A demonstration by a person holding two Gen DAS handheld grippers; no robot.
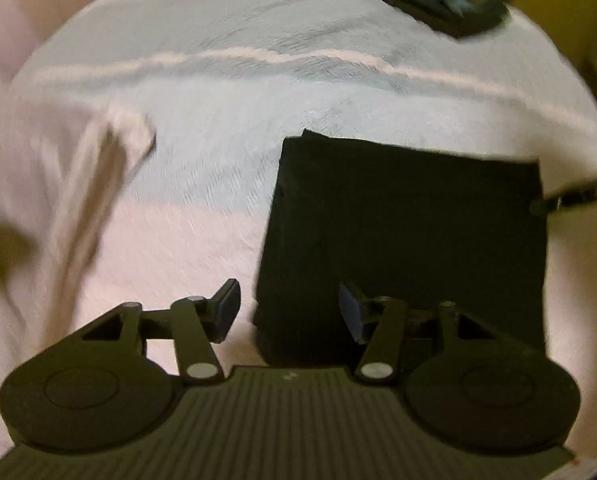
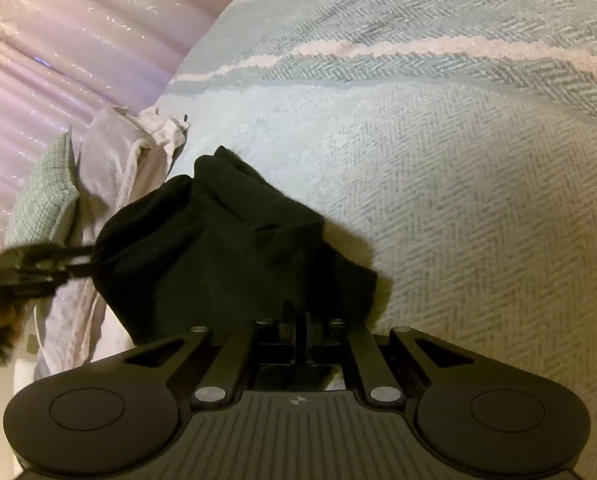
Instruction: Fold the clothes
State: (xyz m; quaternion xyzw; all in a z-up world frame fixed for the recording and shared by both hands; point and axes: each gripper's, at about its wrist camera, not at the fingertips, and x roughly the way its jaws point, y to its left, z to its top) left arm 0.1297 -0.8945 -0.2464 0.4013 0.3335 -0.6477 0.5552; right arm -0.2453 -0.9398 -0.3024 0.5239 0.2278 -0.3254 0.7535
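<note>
Risk: left hand-held gripper (image 1: 288, 312) gapes empty over the black garment (image 1: 402, 240), right hand-held gripper (image 2: 300, 334) pinches its edge; tugging could undo the fold.

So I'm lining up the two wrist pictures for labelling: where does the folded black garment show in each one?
Left wrist view: the folded black garment lies lower right of centre, a flat rectangle ahead of the open left gripper.
Right wrist view: it bulges at centre-left, above the right gripper.
Shared landmark: the pale zigzag stripe across the light blue herringbone bedspread.
</note>
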